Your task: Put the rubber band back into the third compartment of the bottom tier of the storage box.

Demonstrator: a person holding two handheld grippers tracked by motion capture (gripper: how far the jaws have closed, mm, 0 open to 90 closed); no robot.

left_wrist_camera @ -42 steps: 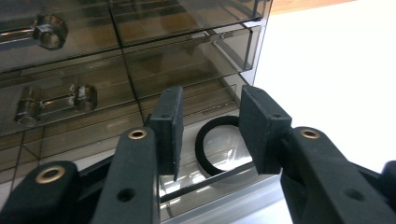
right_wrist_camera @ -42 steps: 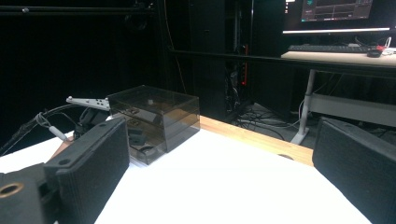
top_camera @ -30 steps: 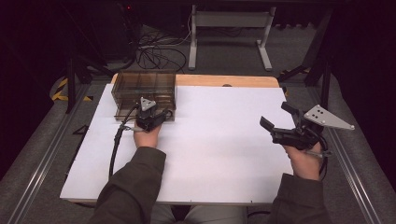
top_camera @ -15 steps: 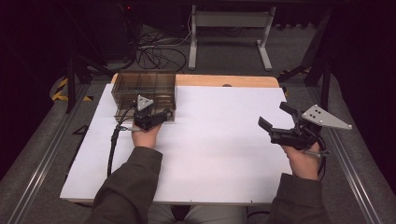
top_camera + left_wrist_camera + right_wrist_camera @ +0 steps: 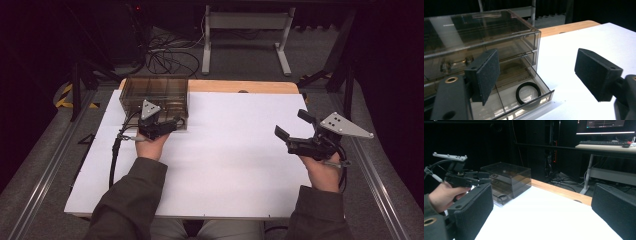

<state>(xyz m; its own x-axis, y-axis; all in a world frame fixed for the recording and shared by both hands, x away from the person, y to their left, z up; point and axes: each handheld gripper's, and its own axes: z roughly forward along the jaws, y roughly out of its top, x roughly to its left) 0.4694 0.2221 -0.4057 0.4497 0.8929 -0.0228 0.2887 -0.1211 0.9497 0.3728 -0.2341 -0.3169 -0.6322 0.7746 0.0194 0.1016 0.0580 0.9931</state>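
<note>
Smoked-plastic drawer box (image 5: 155, 95): we count one, with one black ring (image 5: 528, 92) in its open bottom drawer (image 5: 534, 100). Left gripper (image 5: 537, 75) has just been opening, empty; right gripper (image 5: 294, 125) spread.

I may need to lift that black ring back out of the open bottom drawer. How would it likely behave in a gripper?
The black ring lies flat on the drawer floor, so getting a pad under it looks awkward. It looks thin and hollow, so probably light. Stood on edge, it would likely roll; flat, it should just slide on the smooth plastic.
</note>
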